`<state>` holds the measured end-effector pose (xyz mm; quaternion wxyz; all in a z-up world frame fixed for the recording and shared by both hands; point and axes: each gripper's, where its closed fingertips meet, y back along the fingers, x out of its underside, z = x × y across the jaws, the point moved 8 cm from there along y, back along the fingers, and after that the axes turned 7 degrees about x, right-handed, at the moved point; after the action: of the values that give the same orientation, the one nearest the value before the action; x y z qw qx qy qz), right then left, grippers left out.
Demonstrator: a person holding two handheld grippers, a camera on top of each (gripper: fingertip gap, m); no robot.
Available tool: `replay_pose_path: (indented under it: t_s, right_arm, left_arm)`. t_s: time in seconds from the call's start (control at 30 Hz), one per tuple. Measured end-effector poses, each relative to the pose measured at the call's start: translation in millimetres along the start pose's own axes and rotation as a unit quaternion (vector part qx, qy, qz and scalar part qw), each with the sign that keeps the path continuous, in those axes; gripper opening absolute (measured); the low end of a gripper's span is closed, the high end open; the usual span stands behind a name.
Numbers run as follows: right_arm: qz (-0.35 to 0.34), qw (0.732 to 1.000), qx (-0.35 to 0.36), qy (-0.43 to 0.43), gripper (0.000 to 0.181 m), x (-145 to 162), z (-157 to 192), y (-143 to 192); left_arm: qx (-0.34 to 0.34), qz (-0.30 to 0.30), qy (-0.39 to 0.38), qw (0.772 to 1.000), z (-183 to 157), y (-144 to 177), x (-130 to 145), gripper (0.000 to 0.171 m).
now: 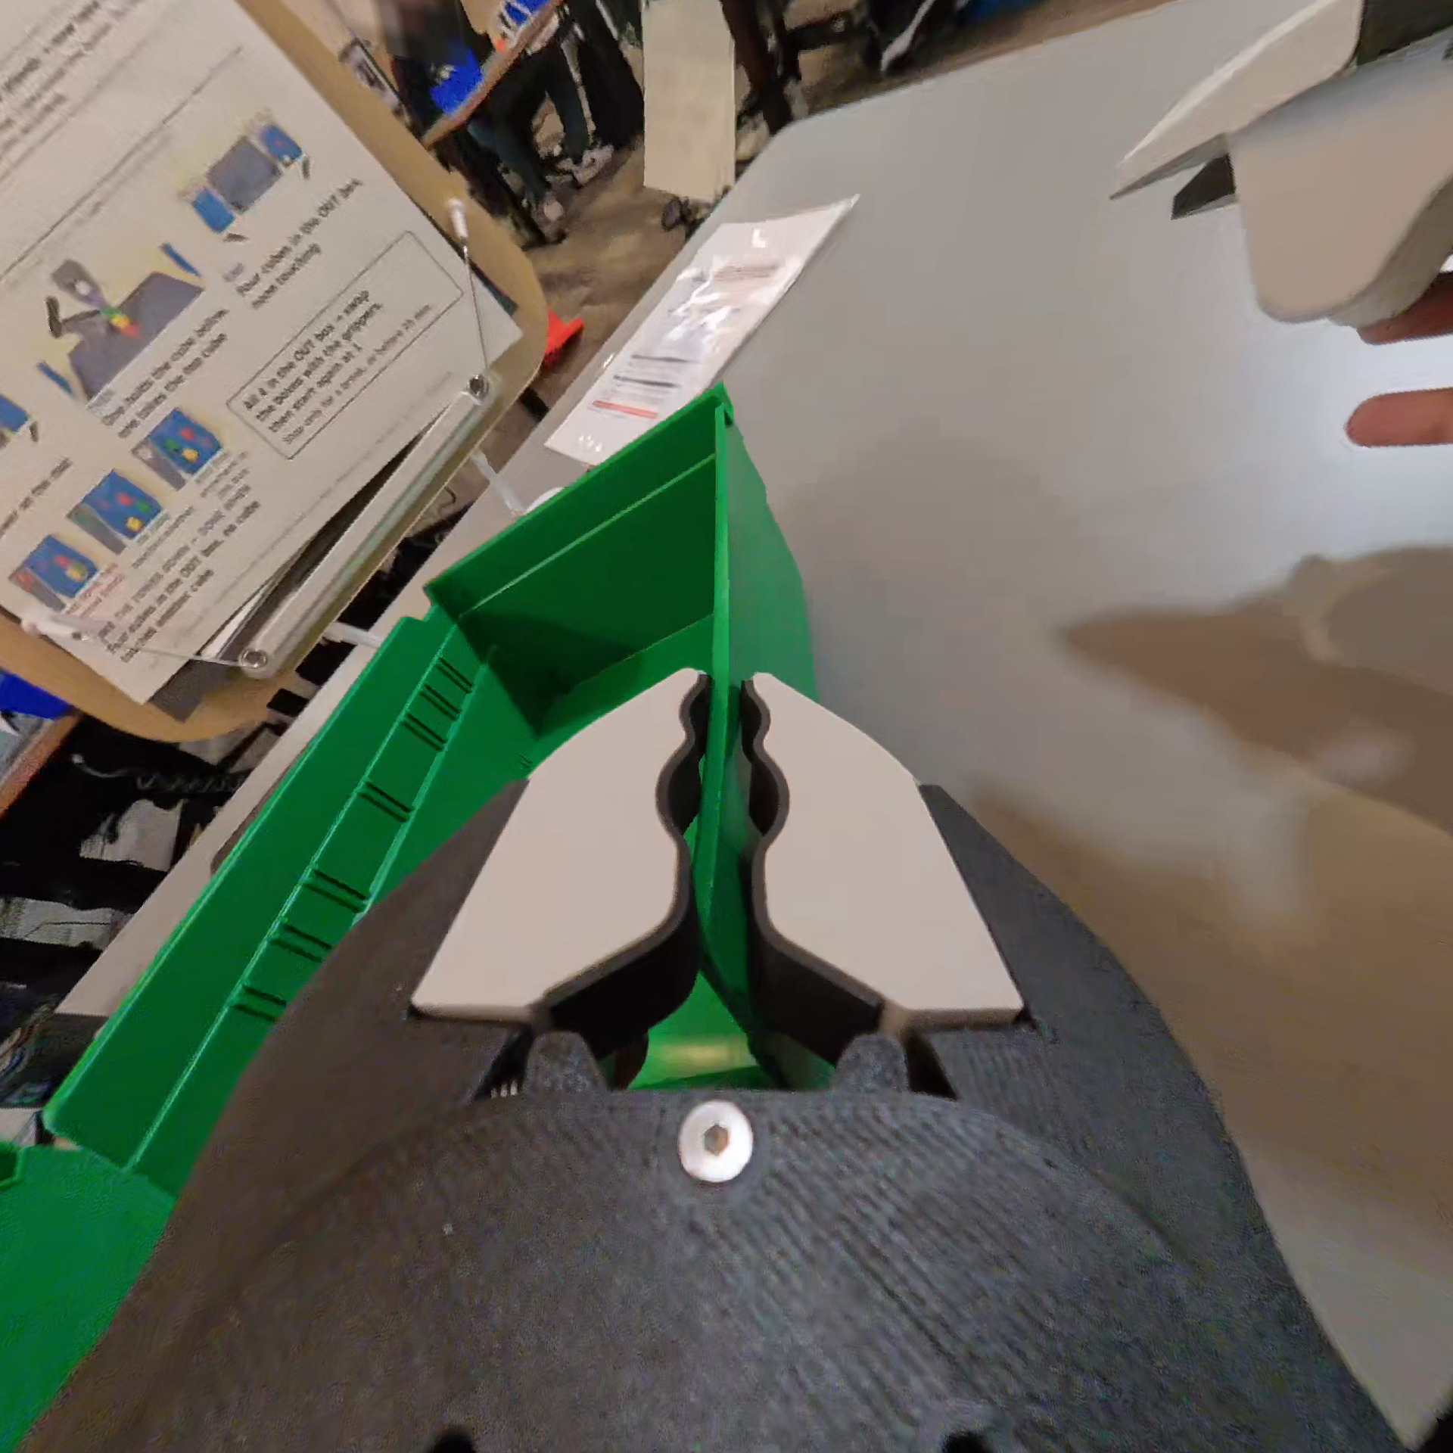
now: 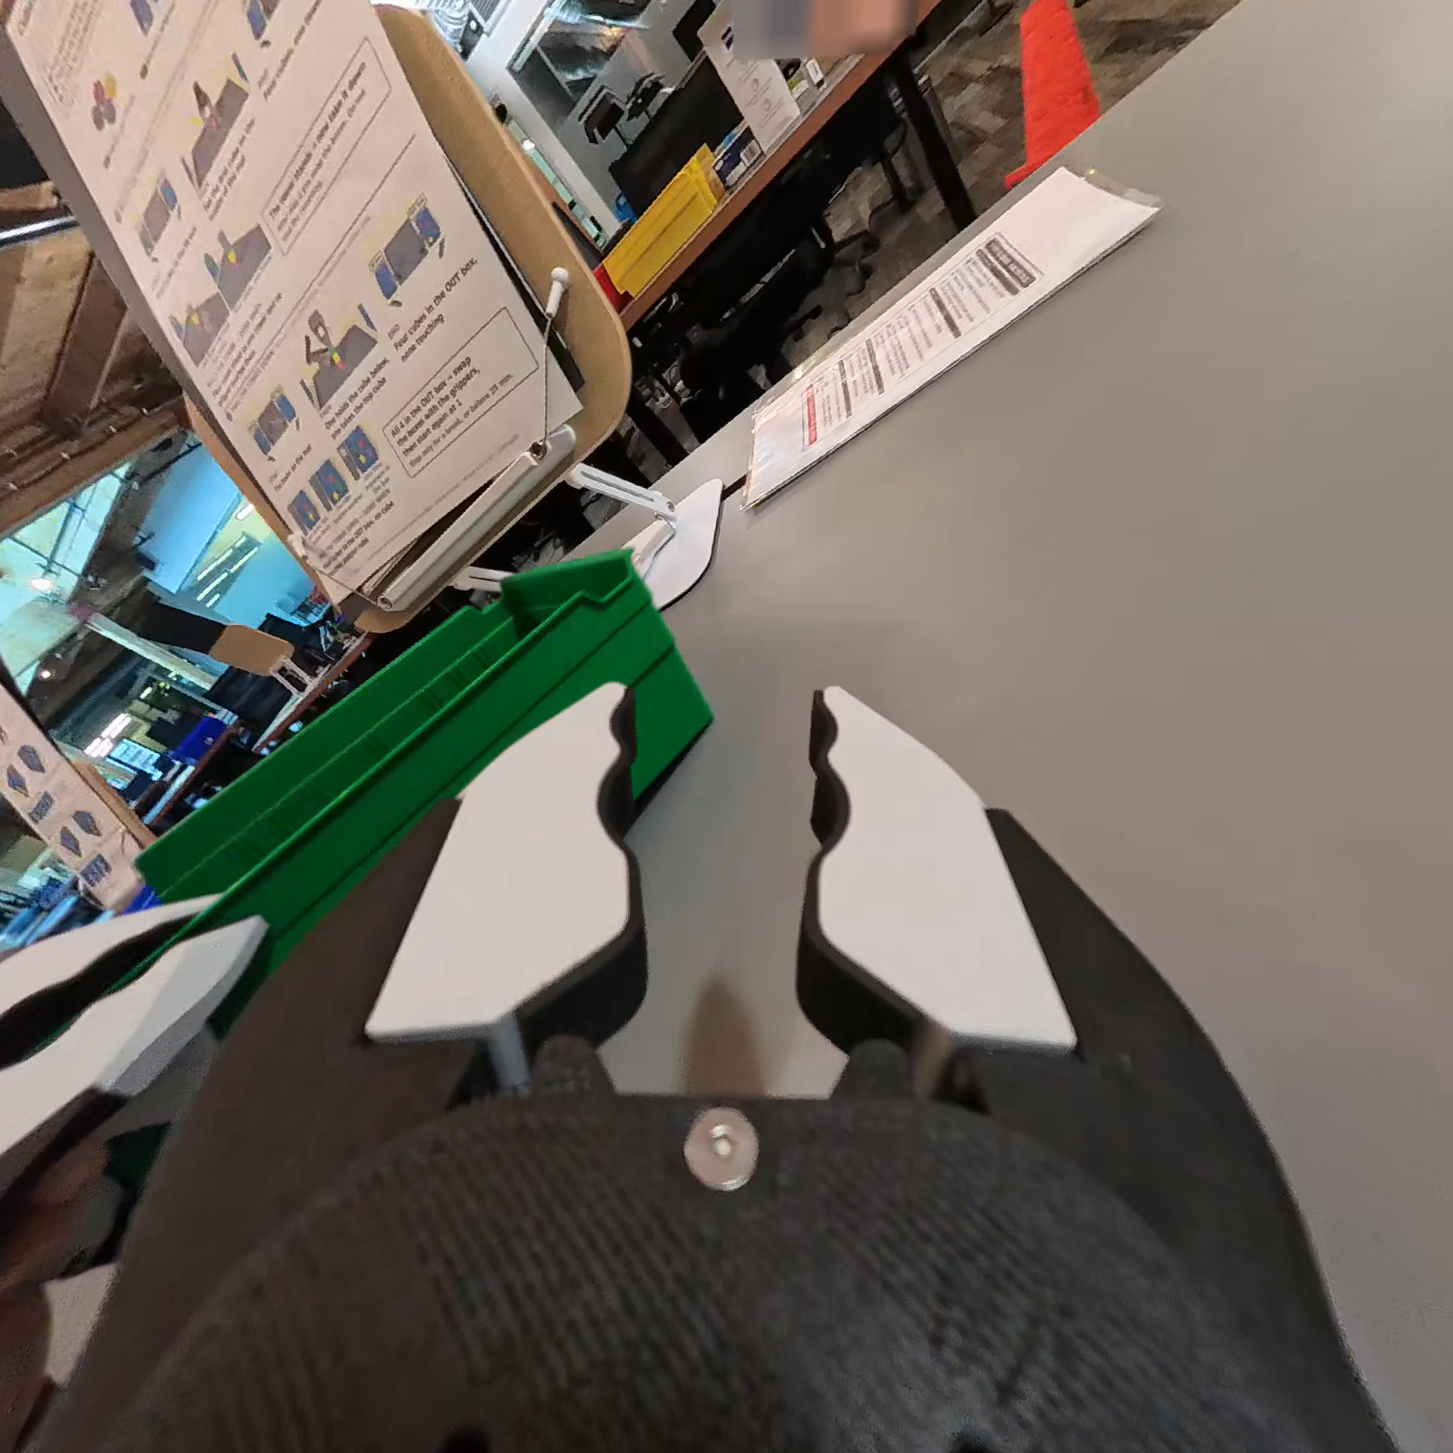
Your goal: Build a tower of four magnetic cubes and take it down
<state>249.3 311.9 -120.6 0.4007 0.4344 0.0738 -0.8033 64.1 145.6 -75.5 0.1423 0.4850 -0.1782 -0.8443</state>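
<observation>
Left hand-held gripper (image 1: pixel 725 708) pinches green bin (image 1: pixel 550 566) wall.
My right hand-held gripper (image 2: pixel 719 708) hangs wide over grey bench (image 2: pixel 1101 629), holding nothing, bin to its left.

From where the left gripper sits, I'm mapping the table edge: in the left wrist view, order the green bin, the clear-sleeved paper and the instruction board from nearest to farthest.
From the left gripper:
1. Green bin: its right wall is pinched between the fingers.
2. Clear-sleeved paper: flat on the table, just beyond the bin's far end.
3. Instruction board: raised, up to the left, off the table edge; only a little farther than the paper.
</observation>
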Motion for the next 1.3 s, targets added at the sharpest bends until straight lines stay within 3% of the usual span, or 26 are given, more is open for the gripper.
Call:
replay_pose_path:
  t_s: [0.17, 0.33, 0.47, 0.57, 0.7, 0.87, 0.97, 1.1, 1.17, 1.23, 1.3]
  right_arm:
    - [0.013, 1.000, -0.007, 0.017, 0.045, 6.3, 6.6, -3.9]
    - [0.039, 0.998, -0.036, 0.042, 0.054, 20.7, 25.2, -10.1]
    - [0.045, 0.995, -0.055, 0.063, 0.059, 33.0, 46.4, -3.3]
    - [0.038, 0.994, -0.080, 0.063, 0.062, 40.2, 65.3, 4.4]
    - [0.046, 0.987, -0.089, 0.125, 0.071, 56.6, 87.3, 12.8]
    - [0.090, 0.971, -0.103, 0.195, 0.089, 98.9, 122.3, 19.7]
    - [0.073, 0.953, -0.048, 0.291, 0.081, 115.3, 132.7, 9.2]
    - [0.065, 0.922, -0.038, 0.380, 0.076, 112.4, 125.5, -8.7]
    - [0.056, 0.916, -0.004, 0.397, 0.042, 96.8, 110.1, -14.3]
    - [0.058, 0.911, 0.034, 0.408, 0.020, 77.4, 84.8, -19.4]
    - [0.070, 0.923, 0.059, 0.374, 0.008, 56.4, 56.3, -22.9]
  left_arm:
    - [0.041, -0.028, 0.076, 0.996, -15.7, -29.1, 3.4, 0.005]
    - [0.031, -0.026, 0.064, 0.997, -30.2, -42.5, 7.5, 0.006]
    - [0.073, -0.032, 0.084, 0.993, -32.5, -43.3, 11.2, 0.012]
    - [0.112, -0.045, 0.125, 0.985, -22.1, -33.2, 12.1, 0.028]
    - [0.139, -0.080, 0.172, 0.972, 6.0, 2.9, 21.3, 0.042]
    - [0.116, -0.080, 0.213, 0.967, 52.3, 39.0, 68.1, 0.048]
    - [0.096, -0.101, 0.284, 0.949, 71.6, 44.4, 104.4, 0.043]
    - [0.181, -0.142, 0.401, 0.887, 87.7, 43.0, 114.5, 0.046]
    - [0.175, -0.156, 0.419, 0.877, 91.1, 44.0, 118.3, 0.045]
    - [0.169, -0.162, 0.422, 0.876, 93.2, 44.8, 118.8, 0.048]
    - [0.150, -0.155, 0.410, 0.886, 94.2, 43.9, 118.6, 0.056]
